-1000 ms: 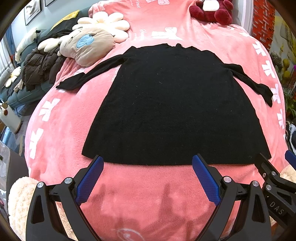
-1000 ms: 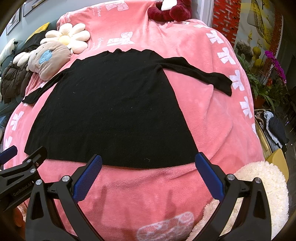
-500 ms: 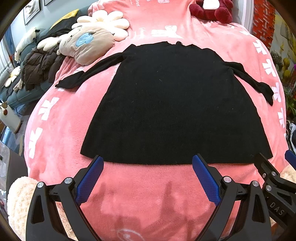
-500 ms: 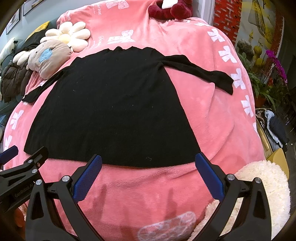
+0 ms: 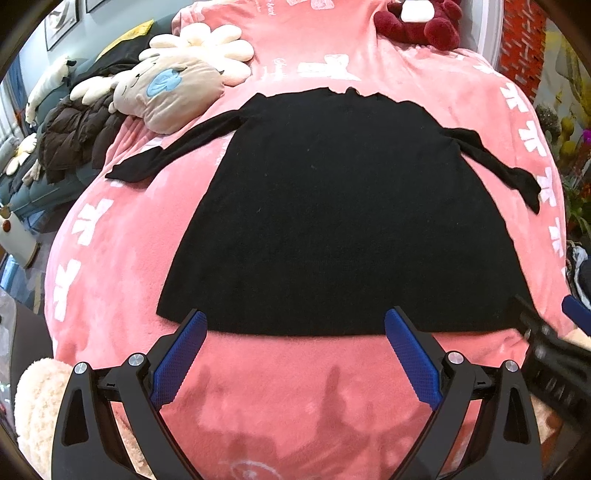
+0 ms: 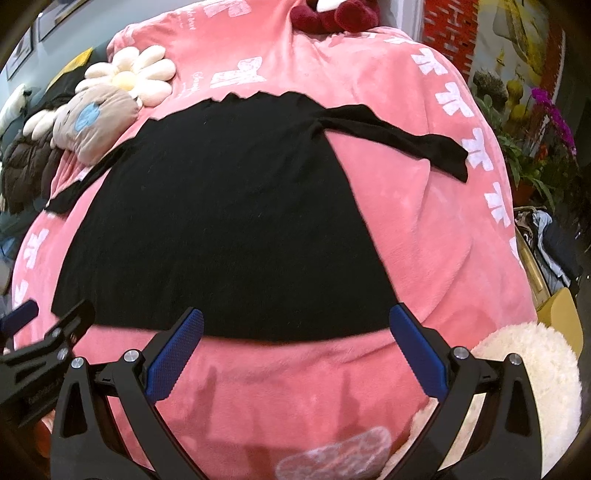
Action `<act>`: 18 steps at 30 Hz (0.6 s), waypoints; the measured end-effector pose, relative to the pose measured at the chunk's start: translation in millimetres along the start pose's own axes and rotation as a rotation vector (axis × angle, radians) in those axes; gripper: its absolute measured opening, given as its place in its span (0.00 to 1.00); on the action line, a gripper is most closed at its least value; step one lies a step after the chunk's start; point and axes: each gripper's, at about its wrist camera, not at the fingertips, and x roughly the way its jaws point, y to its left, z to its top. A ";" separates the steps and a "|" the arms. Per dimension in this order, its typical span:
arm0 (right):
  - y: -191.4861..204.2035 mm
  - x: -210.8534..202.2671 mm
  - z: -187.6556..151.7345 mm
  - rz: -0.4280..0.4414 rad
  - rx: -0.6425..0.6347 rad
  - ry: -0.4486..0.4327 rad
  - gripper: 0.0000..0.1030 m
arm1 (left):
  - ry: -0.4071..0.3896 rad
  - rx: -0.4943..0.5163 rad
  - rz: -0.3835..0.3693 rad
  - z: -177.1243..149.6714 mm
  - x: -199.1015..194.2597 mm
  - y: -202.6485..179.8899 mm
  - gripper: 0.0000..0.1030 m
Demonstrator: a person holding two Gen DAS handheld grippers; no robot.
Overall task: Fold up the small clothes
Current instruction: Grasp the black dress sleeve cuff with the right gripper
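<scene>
While both grippers hang above the near edge of the bed, the black dress (image 5: 332,221) lies flat on the pink blanket (image 5: 122,258), with its hem towards the cameras and its neckline at the far side. Its two long sleeves are spread outwards, one to each side, and both rest on the blanket.

The left gripper (image 5: 295,354) is released: its two blue pads (image 5: 177,358) stand wide apart and hold nothing. Its tips are just at the hem of the dress, on the left part of it; I cannot tell if they touch the cloth. The right gripper (image 6: 295,350) is also released, with blue pads (image 6: 417,350) wide apart and nothing between them, and its tips are at the right part of the same hem. In each view the other gripper shows at the side edge, close beside.

On the far left of the bed a beige plush pillow (image 5: 173,96) lies against a white flower cushion (image 5: 207,48), and the left sleeve ends near them. A dark red plush toy (image 5: 421,22) sits at the head of the bed. A brown padded jacket (image 5: 74,136) lies beside the bed on the left. A cream fluffy cushion (image 6: 532,373) is at the near right corner, and potted flowers (image 6: 546,122) stand on the right.
</scene>
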 end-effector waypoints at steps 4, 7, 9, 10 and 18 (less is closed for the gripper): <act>-19.8 11.9 29.6 0.007 0.015 -0.008 0.96 | -0.004 -0.020 -0.019 13.0 2.9 0.0 0.92; -50.7 35.2 65.5 -0.003 0.041 -0.014 0.96 | -0.017 -0.023 -0.029 28.1 6.9 -1.6 0.92; -74.1 52.9 87.3 -0.008 0.075 -0.010 0.96 | -0.023 -0.024 -0.028 36.7 9.9 -2.9 0.92; -88.9 63.2 99.2 -0.016 0.102 -0.006 0.96 | -0.023 -0.024 -0.028 42.2 12.5 -3.6 0.92; -254.5 173.8 178.4 -0.018 0.506 0.040 0.94 | -0.005 -0.016 -0.020 77.6 41.6 -16.1 0.92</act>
